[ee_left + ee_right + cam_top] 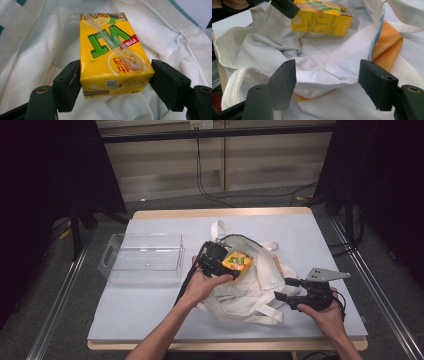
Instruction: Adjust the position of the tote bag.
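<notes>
A yellow drink carton (112, 55) with a straw taped to its face sits between the jaws of my left gripper (115, 80), which is shut on its sides. In the high view the left gripper (220, 265) holds the carton (237, 261) at the mouth of a white cloth tote bag (250, 292) lying crumpled at the table's middle. My right gripper (287, 290) stands open at the bag's right side. In its own view the right gripper (327, 75) has the bag's rim (319, 65) lying between its spread jaws, and the carton (324, 21) hangs beyond.
A clear plastic bin (145, 257) stands on the grey table mat (150, 305) left of the bag. The bag's handles (267, 312) trail toward the front edge. An orange lining (387, 50) shows inside the bag. Black curtains flank the table.
</notes>
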